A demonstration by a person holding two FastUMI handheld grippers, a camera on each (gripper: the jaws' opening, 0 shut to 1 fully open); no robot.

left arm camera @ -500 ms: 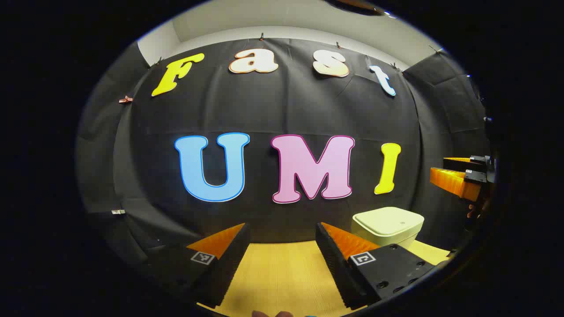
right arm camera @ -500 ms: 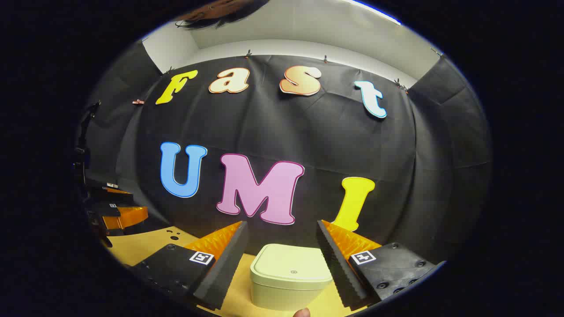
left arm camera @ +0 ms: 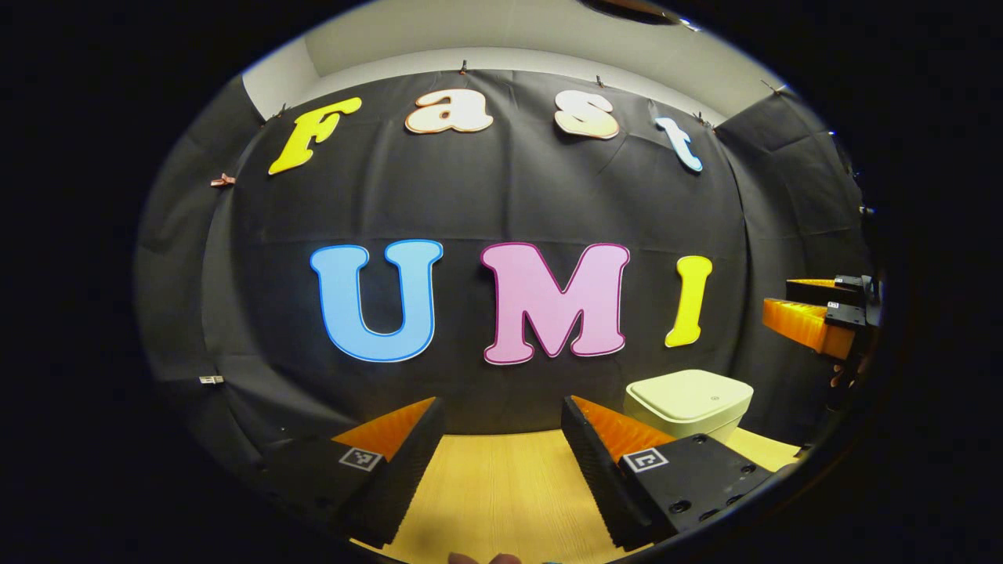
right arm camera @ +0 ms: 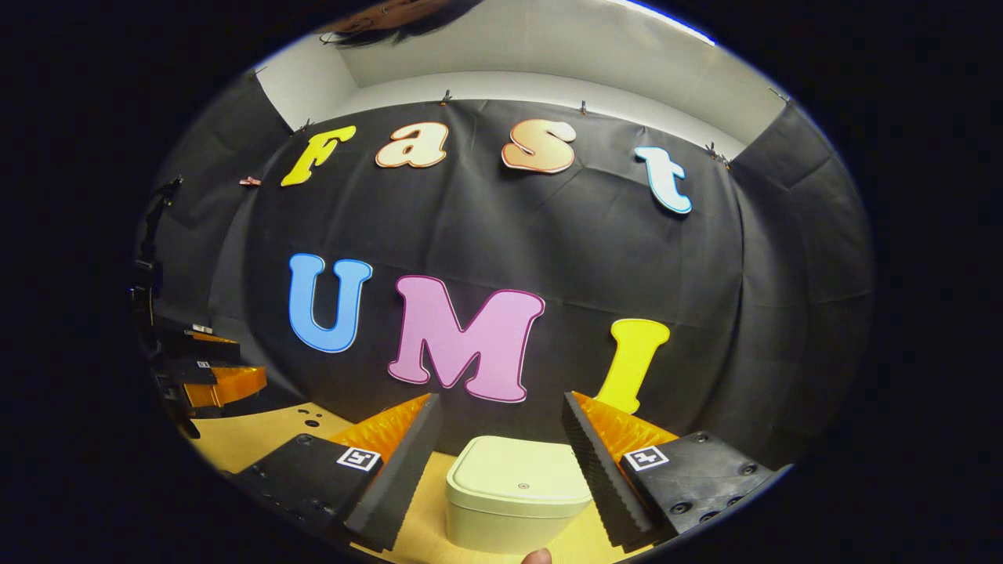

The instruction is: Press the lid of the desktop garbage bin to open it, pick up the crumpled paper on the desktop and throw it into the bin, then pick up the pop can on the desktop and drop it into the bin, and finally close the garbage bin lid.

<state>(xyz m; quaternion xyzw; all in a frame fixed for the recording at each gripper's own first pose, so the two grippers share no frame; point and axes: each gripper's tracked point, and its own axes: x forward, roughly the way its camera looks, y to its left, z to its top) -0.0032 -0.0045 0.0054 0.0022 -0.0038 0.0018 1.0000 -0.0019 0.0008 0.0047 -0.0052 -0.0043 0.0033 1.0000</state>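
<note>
Black cloth walls close round a pale wood desktop [left arm camera: 501, 486], white wall above the cloth. Your garbage bin [right arm camera: 517, 489] stands upright on the desktop near the back cloth, lid [right arm camera: 521, 468] down flat, a small round button near its front edge; long axis can't be told. Your right gripper [right arm camera: 501, 462] is spread wide and holds nothing, the bin framed between its fingers, apart from them. Your left gripper [left arm camera: 501, 458] is also wide apart, empty, over bare wood, the bin [left arm camera: 688, 403] off to its right.
</note>
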